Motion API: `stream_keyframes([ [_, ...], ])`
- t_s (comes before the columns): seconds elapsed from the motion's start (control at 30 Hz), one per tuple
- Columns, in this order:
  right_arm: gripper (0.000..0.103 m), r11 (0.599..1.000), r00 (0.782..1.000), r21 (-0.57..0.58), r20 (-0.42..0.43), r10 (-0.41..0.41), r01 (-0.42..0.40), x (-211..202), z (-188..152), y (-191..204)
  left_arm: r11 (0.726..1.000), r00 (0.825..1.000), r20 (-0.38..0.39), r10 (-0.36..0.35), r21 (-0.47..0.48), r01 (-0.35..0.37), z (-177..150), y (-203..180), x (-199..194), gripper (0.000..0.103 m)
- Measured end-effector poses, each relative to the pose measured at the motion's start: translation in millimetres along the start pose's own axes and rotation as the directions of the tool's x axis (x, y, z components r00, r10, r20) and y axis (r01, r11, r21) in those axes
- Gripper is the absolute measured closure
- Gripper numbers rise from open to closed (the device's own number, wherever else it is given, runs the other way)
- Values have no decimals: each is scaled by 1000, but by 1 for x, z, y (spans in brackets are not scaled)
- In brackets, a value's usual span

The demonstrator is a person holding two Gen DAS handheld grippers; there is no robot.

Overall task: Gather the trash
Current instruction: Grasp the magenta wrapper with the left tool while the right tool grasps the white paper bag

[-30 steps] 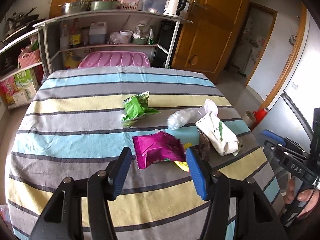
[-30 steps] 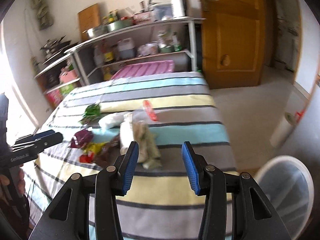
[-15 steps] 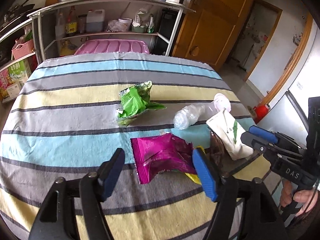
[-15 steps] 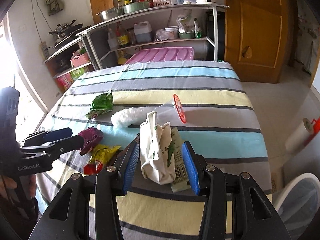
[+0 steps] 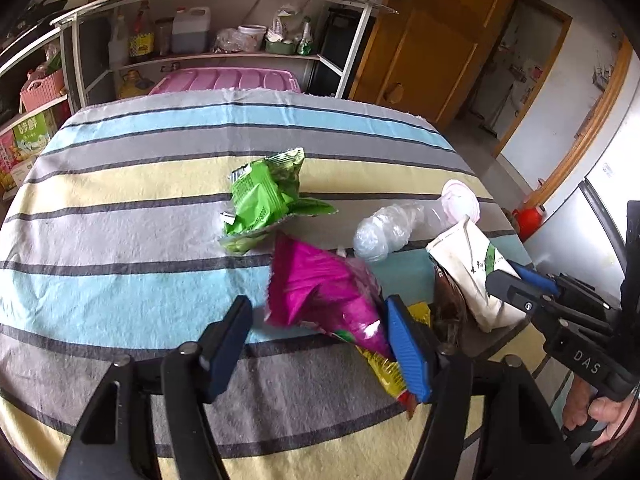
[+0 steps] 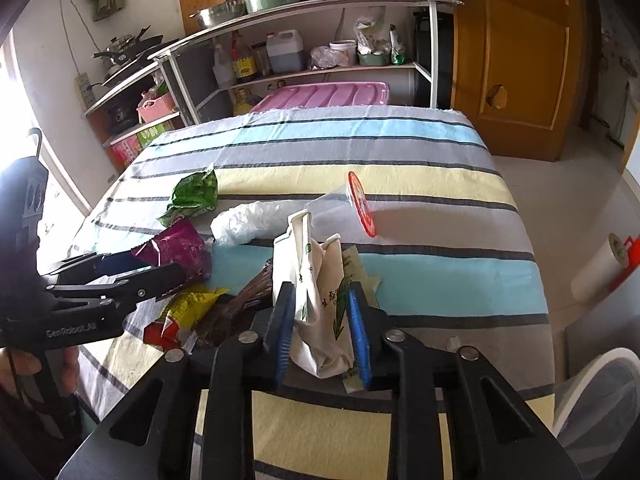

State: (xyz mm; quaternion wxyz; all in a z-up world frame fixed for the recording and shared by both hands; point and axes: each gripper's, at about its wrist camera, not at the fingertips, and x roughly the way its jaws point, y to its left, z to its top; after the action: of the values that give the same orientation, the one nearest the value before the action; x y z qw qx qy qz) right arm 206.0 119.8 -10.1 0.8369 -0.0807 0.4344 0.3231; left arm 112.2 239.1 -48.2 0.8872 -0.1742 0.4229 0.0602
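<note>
Blue-padded, my right gripper (image 6: 320, 330) is closing on the crumpled white paper bag (image 6: 320, 280), while my left gripper (image 5: 320, 344), closing, is straddling the magenta foil wrapper (image 5: 320, 292).

I am holding a hand-held gripper in each hand, both pointing steeply downward. My right hand-held gripper (image 6: 320, 332) is closing its jaws, and the blue pads (image 6: 357, 334) are pressing on the white paper bag (image 6: 320, 280) between them. My left hand-held gripper (image 5: 316, 344) is also closing its jaws, which are standing apart, one blue pad (image 5: 408, 354) touching the magenta wrapper (image 5: 320, 292). My fingers (image 5: 600, 412) are wrapping the right handle.
</note>
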Motion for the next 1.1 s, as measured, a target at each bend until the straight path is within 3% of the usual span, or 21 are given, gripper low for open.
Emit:
stream_keyframes([
  [0.13, 85, 1000, 1000, 0, 4, 8, -8, 0, 0, 1, 999, 1000, 10, -26, -36, 27, 3, 2, 0, 36],
  [0.23, 87, 1000, 1000, -5, 4, 6, -6, 1, 0, 2, 998, 1000, 16, 0, -61, 1, 5, 5, 2, 36],
  [0.53, 87, 1000, 1000, 2, 6, 10, -10, 0, 0, 1, 989, 999, 38, -24, -144, 29, 10, 13, 4, 36],
  [0.57, 87, 1000, 1000, 2, 6, 11, -11, 0, 0, 1, 989, 999, 35, -19, -144, 24, 10, 13, 5, 37],
  [0.63, 87, 1000, 1000, 6, 4, 14, -14, 0, 0, 1, 991, 999, 32, -24, -134, 28, 10, 11, 5, 49],
  [0.83, 88, 1000, 1000, -3, 9, 7, -7, 0, -1, 2, 992, 998, 50, -23, -123, 29, 10, 11, -1, 62],
  [1.1, 90, 1000, 1000, 6, 25, 13, -13, -7, -6, 1, 994, 997, 67, -29, -104, 36, 6, 10, -11, 65],
])
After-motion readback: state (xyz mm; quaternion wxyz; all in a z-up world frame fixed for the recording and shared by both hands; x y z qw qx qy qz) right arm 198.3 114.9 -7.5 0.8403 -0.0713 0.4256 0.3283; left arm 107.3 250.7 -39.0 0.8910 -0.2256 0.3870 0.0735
